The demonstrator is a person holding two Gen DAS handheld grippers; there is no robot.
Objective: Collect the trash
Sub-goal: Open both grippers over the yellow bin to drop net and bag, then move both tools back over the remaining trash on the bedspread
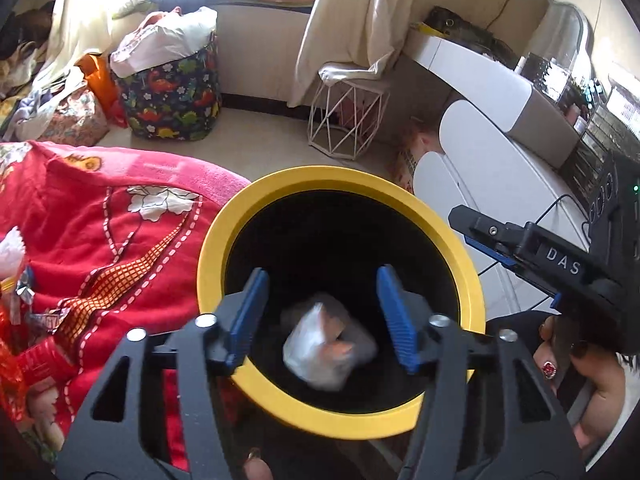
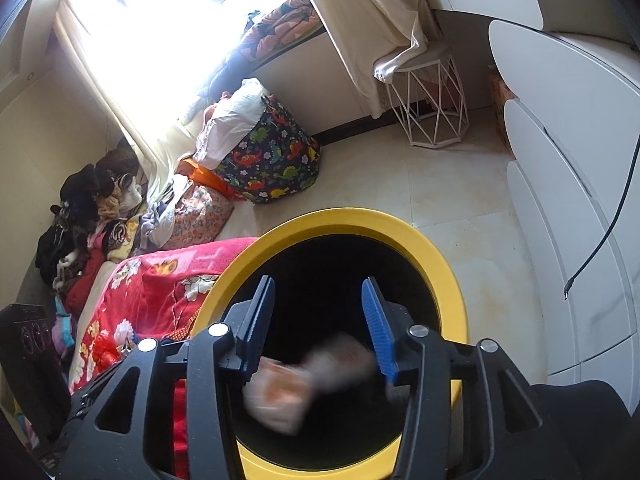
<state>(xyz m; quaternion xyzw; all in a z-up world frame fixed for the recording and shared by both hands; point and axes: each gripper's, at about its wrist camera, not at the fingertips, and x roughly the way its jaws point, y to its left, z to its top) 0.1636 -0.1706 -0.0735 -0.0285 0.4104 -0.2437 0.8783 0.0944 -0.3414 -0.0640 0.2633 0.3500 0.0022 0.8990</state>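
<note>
Both grippers, left (image 1: 320,316) and right (image 2: 318,328), hang over the bin (image 1: 224,240), jaws apart. Blurred wrappers (image 1: 330,350) drop inside, so each seems let go deliberately.

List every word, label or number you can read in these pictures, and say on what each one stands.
"DAS": white letters on the black body of the right gripper, left wrist view.
Print on the snack wrappers lying on the red blanket: too blurred to read.
Print on the falling wrappers over the yellow-rimmed bin: blurred, unreadable.
Nothing else is readable.
</note>
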